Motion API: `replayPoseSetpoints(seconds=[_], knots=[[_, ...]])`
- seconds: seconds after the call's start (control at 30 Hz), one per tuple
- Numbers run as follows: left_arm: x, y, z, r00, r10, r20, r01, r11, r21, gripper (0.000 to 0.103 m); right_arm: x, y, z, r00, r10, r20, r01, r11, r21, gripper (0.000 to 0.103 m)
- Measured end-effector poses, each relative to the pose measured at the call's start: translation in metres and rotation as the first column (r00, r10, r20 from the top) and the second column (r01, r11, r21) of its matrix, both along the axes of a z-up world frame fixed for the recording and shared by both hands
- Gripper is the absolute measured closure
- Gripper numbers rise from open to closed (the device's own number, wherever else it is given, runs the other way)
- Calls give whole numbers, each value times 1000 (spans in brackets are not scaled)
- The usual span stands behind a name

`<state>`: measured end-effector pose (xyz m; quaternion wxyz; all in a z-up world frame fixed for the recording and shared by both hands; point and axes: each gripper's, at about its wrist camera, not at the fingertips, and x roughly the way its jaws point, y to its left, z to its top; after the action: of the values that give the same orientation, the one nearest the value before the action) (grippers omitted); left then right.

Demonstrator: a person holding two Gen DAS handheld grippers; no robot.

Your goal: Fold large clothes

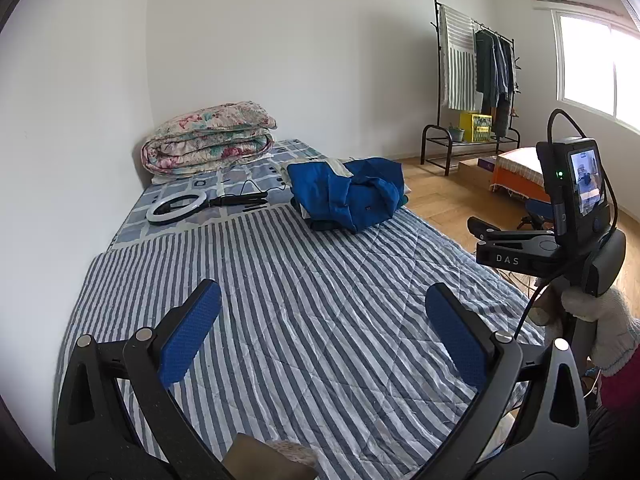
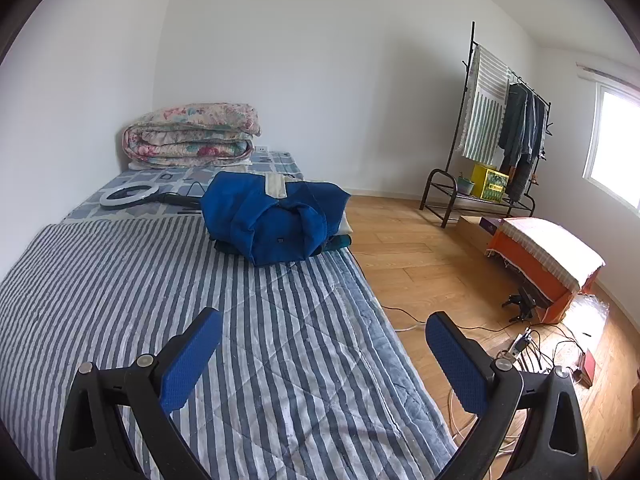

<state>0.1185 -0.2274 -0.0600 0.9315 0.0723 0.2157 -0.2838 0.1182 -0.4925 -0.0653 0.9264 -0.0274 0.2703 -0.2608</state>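
The folding has not begun: this looks like the approach, with both tools held back over the near end of the bed [image 2: 280,360] and nothing in either. The left gripper [image 1: 322,320] has its blue pads spread wide over the striped quilt [image 1: 280,300], and the right gripper [image 2: 324,344] is released the same way, hanging above the quilt's right edge where it meets the wooden floor [image 2: 440,248]. The blue garment [image 2: 272,220] lies bunched in a heap on the far right part of the bed, close to that right edge and well apart from both grippers; it seems to rest on other folded cloth, though the pile underneath is too hidden to make out. The next move likely calls for reaching forward, taking the garment by two points and drawing it onto the bare striped stretch, which offers plenty of flat room for spreading. A ring light [image 1: 176,208] with its cable lies near the far left corner, beside a folded floral quilt [image 1: 208,136] against the wall, and should be kept clear of any sweep.
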Motion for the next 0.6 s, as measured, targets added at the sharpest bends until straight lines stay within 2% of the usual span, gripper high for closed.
replayPoseSetpoints(seconds=[0.6], knots=[[-1, -1, -4, 1000, -6, 0, 6, 1000, 7, 0, 2, 3, -1, 1000, 2, 2, -2, 1000, 4, 0]])
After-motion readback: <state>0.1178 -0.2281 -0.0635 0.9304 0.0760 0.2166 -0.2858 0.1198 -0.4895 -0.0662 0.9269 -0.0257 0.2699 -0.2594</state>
